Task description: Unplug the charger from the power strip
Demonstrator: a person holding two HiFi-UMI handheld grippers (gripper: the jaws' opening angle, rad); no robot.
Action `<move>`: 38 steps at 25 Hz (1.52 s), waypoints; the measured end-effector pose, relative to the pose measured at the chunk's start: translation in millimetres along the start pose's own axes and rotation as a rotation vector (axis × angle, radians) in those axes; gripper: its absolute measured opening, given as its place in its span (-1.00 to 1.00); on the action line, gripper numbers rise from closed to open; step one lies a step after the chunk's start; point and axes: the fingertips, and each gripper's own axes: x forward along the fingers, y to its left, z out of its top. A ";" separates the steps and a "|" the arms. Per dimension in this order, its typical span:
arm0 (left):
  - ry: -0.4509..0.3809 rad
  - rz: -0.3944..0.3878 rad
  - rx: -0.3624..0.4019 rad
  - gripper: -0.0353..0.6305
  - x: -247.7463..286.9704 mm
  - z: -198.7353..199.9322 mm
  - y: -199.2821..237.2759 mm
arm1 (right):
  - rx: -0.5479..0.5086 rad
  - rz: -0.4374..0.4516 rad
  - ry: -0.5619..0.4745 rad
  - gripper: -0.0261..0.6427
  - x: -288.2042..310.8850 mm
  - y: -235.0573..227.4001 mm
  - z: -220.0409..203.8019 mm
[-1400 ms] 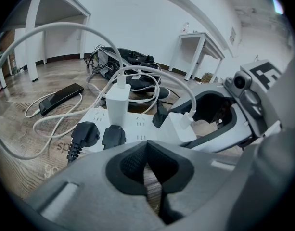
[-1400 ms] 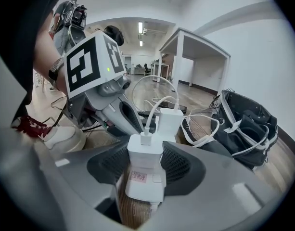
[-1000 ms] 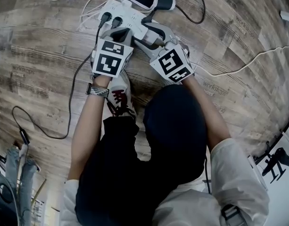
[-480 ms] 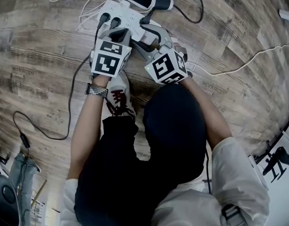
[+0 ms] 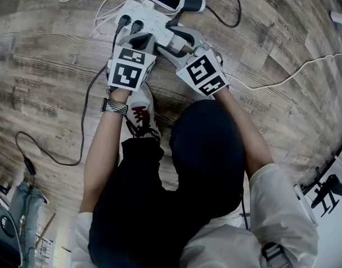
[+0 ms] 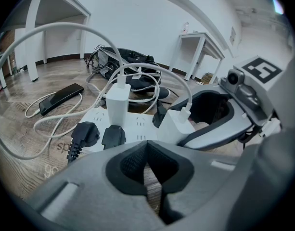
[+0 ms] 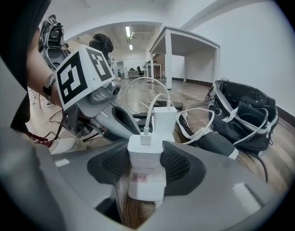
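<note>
The charger [image 7: 146,182] is a small white block at the near right end of the strip [image 6: 137,126], which lies on the wooden floor [image 5: 59,66]; the right gripper [image 7: 147,163] has its fingers clamped on the block's two flat sides, below the white cable [image 7: 148,121] plugged into its top; whether its pins sit in the socket cannot be told. The left gripper [image 6: 146,165] has its fingers together on nothing, with the tips just short of the strip's near edge, by two black plugs [image 6: 113,136]. The charger looks light and rigid, with smooth plastic that may slip under a weak squeeze; the body is the right place to hold it, not the soft cable; a straight pull along the pins should serve best. The strip seems light too and would likely lift unless pinned down.
</note>
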 end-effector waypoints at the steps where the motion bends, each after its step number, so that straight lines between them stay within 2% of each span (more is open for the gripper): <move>1: 0.000 0.000 0.000 -0.89 -0.3 -0.1 0.1 | -0.002 0.001 0.001 -0.26 -0.1 0.0 0.3; 6: -0.003 -0.002 0.002 -0.89 -0.3 0.8 -0.2 | -0.104 -0.027 0.034 -0.26 -2.1 2.4 1.9; 11: -0.002 0.002 0.001 -0.89 -0.4 0.8 0.2 | -0.152 -0.045 0.053 -0.26 -1.7 4.9 -1.5; 15: -0.001 -0.002 -0.004 -0.89 0.3 -0.1 -0.7 | -0.096 -0.047 0.046 -0.26 -2.3 2.3 -0.5; 21: -0.002 -0.002 -0.001 -0.89 0.3 -0.1 -0.6 | -0.050 -0.003 0.020 -0.26 -2.0 1.5 0.8; 29: -0.002 0.000 0.001 -0.89 -0.4 1.0 0.0 | -0.071 0.001 0.028 -0.26 -2.7 0.5 2.2; 38: -0.001 -0.002 0.002 -0.89 -0.3 0.4 0.1 | -0.156 -0.032 0.075 -0.26 -3.1 5.7 1.8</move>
